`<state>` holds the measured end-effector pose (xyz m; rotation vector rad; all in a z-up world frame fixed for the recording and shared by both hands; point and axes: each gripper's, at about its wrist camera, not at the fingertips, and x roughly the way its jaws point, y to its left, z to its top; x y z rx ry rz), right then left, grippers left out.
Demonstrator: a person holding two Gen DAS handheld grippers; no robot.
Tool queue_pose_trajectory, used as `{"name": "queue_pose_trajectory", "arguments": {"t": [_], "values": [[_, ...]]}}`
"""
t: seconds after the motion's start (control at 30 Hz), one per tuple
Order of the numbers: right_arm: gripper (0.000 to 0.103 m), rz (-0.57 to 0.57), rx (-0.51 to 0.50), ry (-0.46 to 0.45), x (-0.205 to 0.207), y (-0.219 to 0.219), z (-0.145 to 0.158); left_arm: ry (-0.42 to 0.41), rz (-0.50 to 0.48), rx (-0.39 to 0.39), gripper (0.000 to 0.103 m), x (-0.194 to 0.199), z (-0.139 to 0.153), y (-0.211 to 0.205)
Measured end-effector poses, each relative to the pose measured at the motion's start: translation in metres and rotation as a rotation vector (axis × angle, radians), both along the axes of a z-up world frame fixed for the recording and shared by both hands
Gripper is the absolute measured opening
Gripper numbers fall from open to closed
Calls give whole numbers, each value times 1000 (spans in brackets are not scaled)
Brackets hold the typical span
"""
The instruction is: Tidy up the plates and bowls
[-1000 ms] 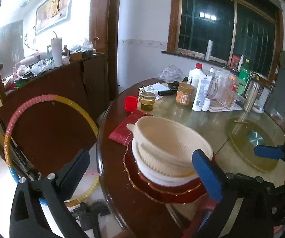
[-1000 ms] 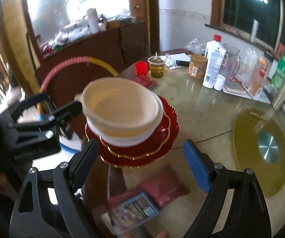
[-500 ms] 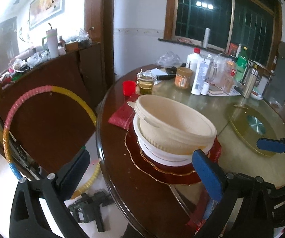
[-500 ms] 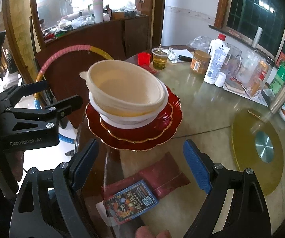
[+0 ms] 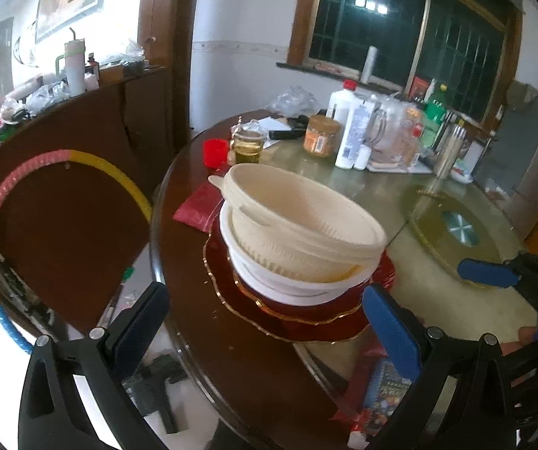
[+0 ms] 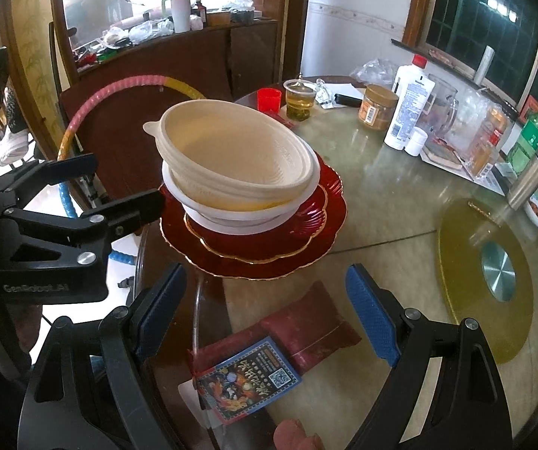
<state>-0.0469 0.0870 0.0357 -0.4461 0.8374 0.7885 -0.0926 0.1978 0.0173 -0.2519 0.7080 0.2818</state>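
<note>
A cream bowl (image 5: 302, 217) sits tilted in a white bowl (image 5: 287, 285), and both rest on stacked red plates (image 5: 306, 318) with gold rims near the left edge of the round table (image 5: 239, 360). My left gripper (image 5: 265, 296) stands open just short of the stack, holding nothing. From the right wrist view the same cream bowl (image 6: 231, 153), white bowl (image 6: 239, 217) and red plates (image 6: 261, 251) lie ahead. The left gripper (image 6: 115, 183) hovers at their left side. My right gripper (image 6: 265, 277) is open and empty in front of the plates. One of its blue pads (image 5: 486, 273) shows at the right of the left wrist view.
A dark red packet (image 6: 306, 330) and a printed card box (image 6: 246, 378) lie at the near edge. A yellow turntable (image 6: 486, 277) lies to the right. Bottles, jars, a tea cup (image 6: 298, 99) and a red cup (image 6: 269, 99) crowd the far side. A hoop (image 5: 44, 195) leans left of the table.
The left gripper has tipped a little, so the stack now sits higher in its view. The right wrist view has sharpened. Both grippers stayed open, and the stack has not moved.
</note>
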Motion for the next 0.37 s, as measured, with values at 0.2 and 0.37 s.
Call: {"name": "queue_pose_trajectory", "arguments": {"t": [0.2, 0.37], "values": [[87, -11, -2, 4, 2, -3, -1, -32, 61, 18, 103, 1, 2, 6], [87, -9, -6, 5, 3, -2, -3, -23, 55, 46, 103, 5, 0, 3]]}}
